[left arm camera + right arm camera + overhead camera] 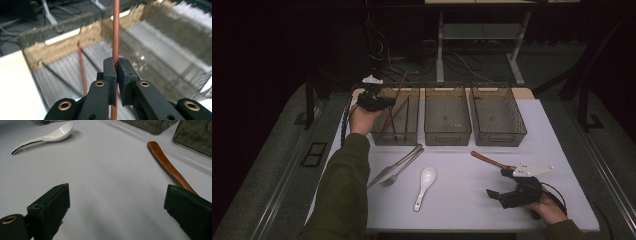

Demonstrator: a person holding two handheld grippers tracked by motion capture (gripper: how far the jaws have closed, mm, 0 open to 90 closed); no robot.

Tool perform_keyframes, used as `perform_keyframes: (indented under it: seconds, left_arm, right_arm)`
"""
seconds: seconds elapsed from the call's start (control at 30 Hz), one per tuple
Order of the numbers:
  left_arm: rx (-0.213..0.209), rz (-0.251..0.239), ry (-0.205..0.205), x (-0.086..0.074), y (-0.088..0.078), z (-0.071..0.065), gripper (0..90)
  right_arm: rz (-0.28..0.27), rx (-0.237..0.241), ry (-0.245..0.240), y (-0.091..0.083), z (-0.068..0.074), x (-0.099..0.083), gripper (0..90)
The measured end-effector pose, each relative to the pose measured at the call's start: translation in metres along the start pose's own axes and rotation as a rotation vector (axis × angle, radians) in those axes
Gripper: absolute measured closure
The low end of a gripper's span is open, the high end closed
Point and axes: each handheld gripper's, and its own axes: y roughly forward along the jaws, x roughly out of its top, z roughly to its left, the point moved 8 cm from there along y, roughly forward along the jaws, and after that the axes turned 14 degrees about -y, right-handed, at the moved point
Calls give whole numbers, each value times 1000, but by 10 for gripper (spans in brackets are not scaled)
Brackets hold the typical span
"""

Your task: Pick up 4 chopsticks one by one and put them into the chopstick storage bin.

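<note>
- High view: the left gripper [373, 100] hangs over the far-left corner of the left bin [411, 135], clamped on a reddish chopstick [401, 84] whose free end slants up and away past the bin's far rim. More chopsticks lie lengthwise inside.
- Left gripper view: jaws nipped tight on the chopstick [115, 30], the bin's floor directly beneath.
- Right gripper view: the right gripper [117, 212] gapes wide above bare table; a wooden spoon [167, 166] lies just right.
</note>
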Motion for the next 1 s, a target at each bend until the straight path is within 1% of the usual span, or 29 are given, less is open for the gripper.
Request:
perform_keyframes:
  seconds: [0.07,0.1,0.17,0.2,0.3,0.33,0.37,0.4,0.47,0.5,0.6,0.63,0.67,0.77,0.8,0.87,0.93,1.0]
  left_arm:
    - [1,15,-18,-5,3,4,843]
    - [9,25,-16,-8,4,6,842]
    - [11,40,-30,-12,6,8,843]
    - [13,52,-25,-14,7,10,843]
    - [8,44,-36,-15,8,12,842]
    - [10,52,-32,-15,9,12,842]
    - [17,52,-34,-15,10,11,841]
    - [22,60,-23,-15,11,12,841]
    - [27,58,-32,-16,15,11,840]
    - [31,64,-28,-17,16,12,839]
    - [43,70,-35,-18,22,12,834]
    - [56,73,-40,-18,23,13,832]
    - [65,72,-42,-18,24,14,816]
    - [85,59,-46,-17,25,16,725]
    - [86,55,-43,-17,24,16,706]
    - [76,37,-48,-15,23,15,674]
    - [71,23,-36,-13,21,14,639]
    - [52,7,-37,-11,20,12,601]
  right_arm:
    - [0,-1,0,0,0,0,62]
    - [0,-1,0,0,0,0,62]
    - [1,-1,1,0,0,0,62]
    - [0,-1,1,0,0,0,62]
    - [2,0,0,0,0,0,62]
    - [2,-1,1,0,0,0,62]
    - [2,0,2,0,0,0,62]
    - [2,-1,1,0,0,0,62]
    - [2,0,0,0,0,0,62]
    - [2,1,0,0,0,0,62]
    - [3,1,-1,0,0,0,62]
    - [2,0,-1,0,0,0,62]
    - [1,0,-2,0,0,0,62]
    - [1,0,0,0,0,0,62]
    - [1,1,0,0,0,0,62]
    - [0,1,-1,0,0,0,62]
    - [1,1,-1,0,0,0,62]
    - [1,1,0,0,0,0,62]
